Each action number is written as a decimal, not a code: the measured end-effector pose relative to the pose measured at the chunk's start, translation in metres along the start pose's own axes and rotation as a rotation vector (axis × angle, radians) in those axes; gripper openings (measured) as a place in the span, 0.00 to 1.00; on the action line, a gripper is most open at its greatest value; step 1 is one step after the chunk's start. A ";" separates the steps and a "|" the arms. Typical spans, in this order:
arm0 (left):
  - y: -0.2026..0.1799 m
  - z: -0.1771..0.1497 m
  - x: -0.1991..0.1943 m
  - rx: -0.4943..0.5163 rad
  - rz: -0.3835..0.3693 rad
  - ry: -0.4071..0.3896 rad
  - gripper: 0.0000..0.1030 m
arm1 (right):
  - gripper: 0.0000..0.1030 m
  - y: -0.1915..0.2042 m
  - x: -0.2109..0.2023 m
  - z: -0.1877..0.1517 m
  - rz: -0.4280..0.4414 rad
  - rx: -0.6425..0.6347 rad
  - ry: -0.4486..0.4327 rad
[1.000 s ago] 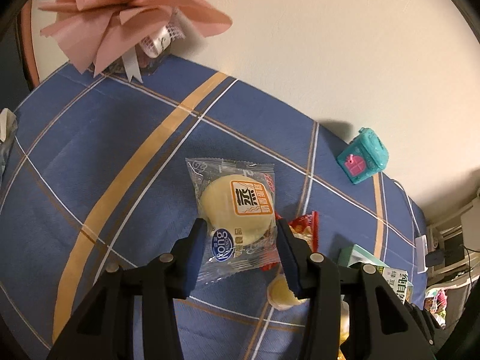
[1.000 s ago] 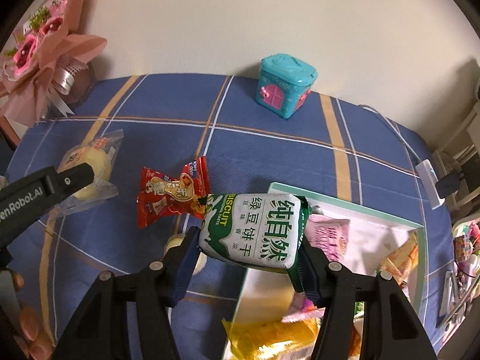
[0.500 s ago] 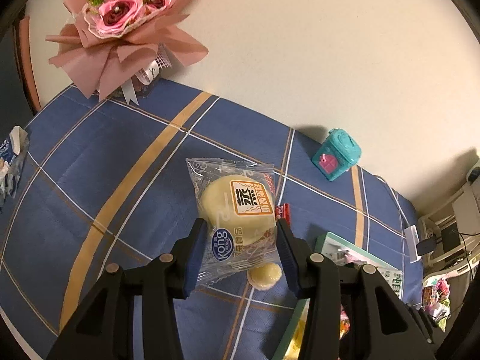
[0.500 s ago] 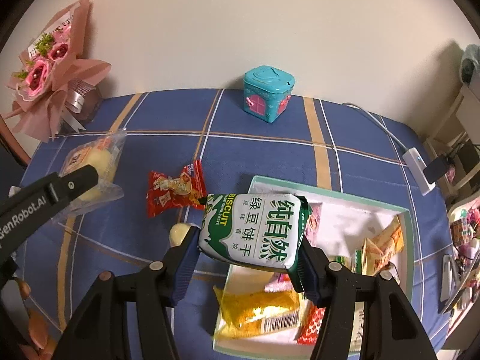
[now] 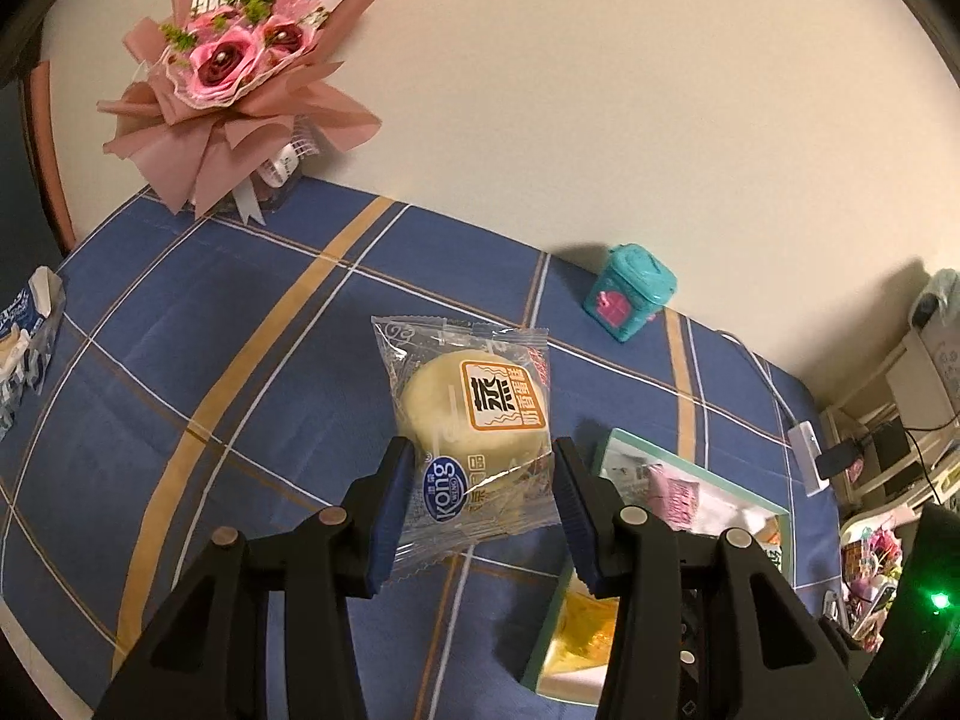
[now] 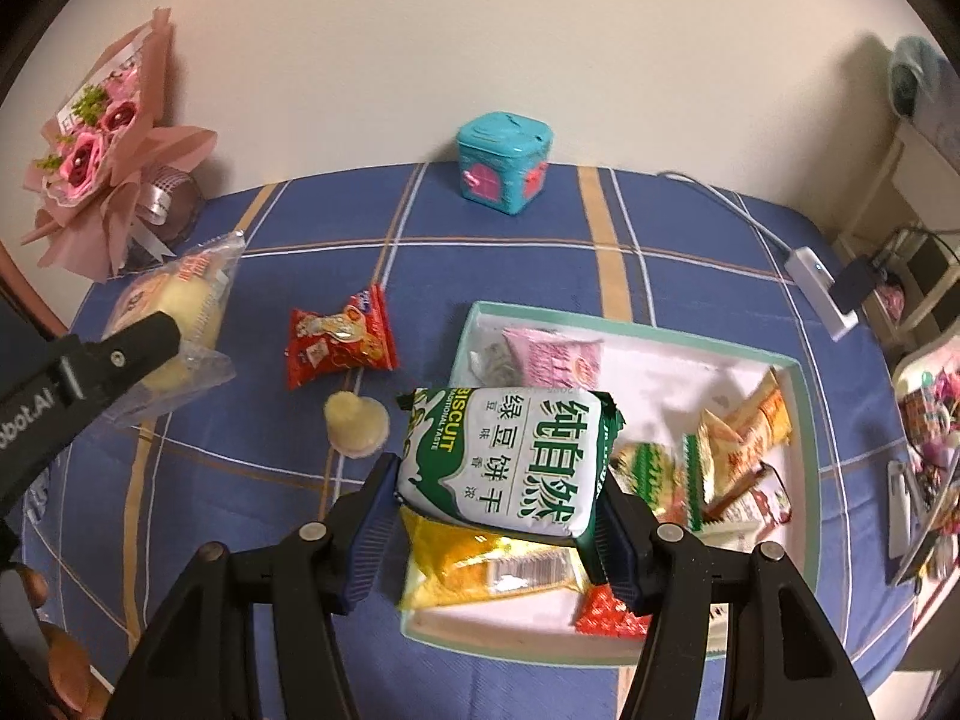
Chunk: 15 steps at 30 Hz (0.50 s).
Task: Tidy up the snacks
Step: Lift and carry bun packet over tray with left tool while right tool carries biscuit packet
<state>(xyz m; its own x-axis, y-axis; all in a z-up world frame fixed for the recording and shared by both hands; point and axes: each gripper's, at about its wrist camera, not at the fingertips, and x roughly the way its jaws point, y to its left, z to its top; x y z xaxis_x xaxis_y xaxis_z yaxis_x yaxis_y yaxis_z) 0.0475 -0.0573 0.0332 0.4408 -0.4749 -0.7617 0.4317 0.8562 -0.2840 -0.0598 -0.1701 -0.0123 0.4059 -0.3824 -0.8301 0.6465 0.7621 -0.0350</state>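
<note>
Snacks in both tongs right now. Left gripper is pinched on the wrapped steamed cake, held above the blue plaid tablecloth. Right gripper clamps the green biscuit pack over the tray (already pretty full); red packet lies left of it.

Dim warm indoor light, strong fisheye bending, dark corners

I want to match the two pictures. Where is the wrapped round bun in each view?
Left wrist view: the bun is in the centre, held between the left gripper fingers.
Right wrist view: the bun is at the left edge, in the same grip.
Shared landmark: the teal box by the wall.
</note>
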 end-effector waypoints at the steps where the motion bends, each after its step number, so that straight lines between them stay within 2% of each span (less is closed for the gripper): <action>1: -0.004 -0.001 -0.001 0.008 -0.003 -0.003 0.47 | 0.61 -0.004 -0.001 -0.002 -0.001 0.007 0.002; 10: -0.033 -0.009 0.000 0.047 -0.047 0.016 0.47 | 0.61 -0.056 0.002 -0.002 -0.031 0.112 0.015; 15: -0.060 -0.018 0.000 0.107 -0.064 0.026 0.47 | 0.61 -0.094 0.006 -0.002 -0.042 0.199 0.036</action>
<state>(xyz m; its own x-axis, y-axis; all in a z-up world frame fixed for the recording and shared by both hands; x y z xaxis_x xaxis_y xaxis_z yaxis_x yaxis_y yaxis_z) 0.0077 -0.1051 0.0400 0.3900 -0.5212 -0.7591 0.5406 0.7970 -0.2695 -0.1197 -0.2431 -0.0156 0.3548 -0.3899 -0.8498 0.7787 0.6262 0.0378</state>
